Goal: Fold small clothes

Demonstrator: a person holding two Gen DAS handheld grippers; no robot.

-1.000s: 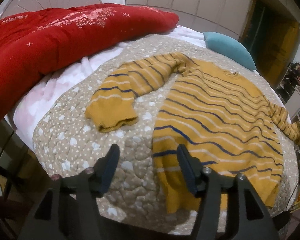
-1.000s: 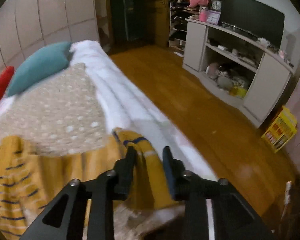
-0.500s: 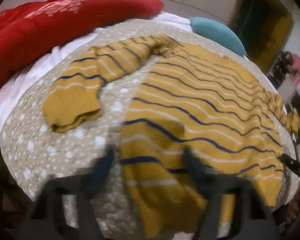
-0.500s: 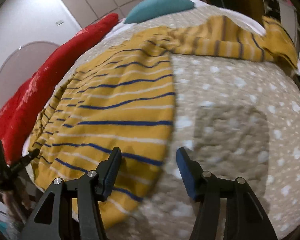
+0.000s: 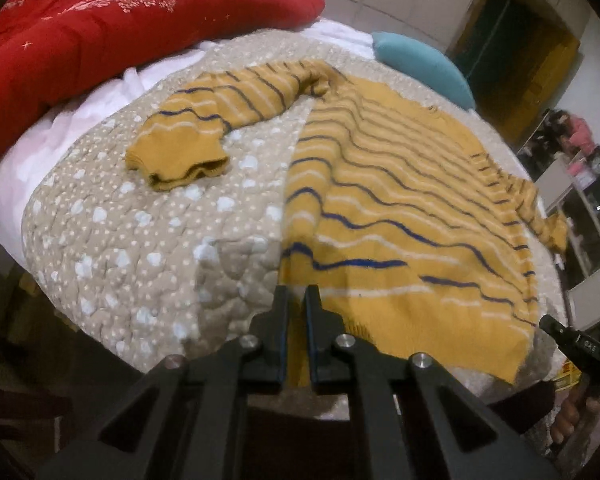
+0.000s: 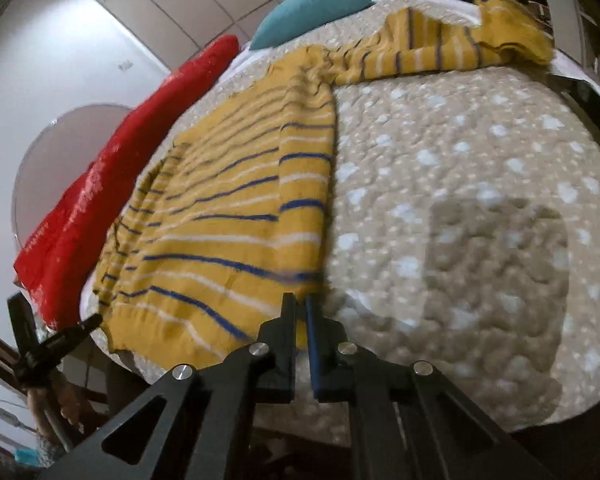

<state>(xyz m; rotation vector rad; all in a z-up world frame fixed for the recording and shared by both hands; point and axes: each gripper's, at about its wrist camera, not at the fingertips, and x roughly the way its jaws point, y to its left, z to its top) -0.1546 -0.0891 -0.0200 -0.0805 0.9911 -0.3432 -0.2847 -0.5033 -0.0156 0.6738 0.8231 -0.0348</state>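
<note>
A yellow striped sweater (image 5: 400, 200) is lying spread on a dotted quilt (image 5: 140, 248) covering the bed, as the left gripper (image 5: 296, 296) is pinching one bottom corner of its hem and the right gripper (image 6: 298, 306) is closing on the opposite bottom corner, cloth between its fingers.

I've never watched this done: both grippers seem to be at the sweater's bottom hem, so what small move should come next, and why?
Probably lift both hem corners together and carry them toward the collar. The left gripper is shut on one corner of the sweater; the right gripper is closing on the other corner. The sweater lies flat on the quilt with both sleeves spread out, so nothing is folded yet.
</note>
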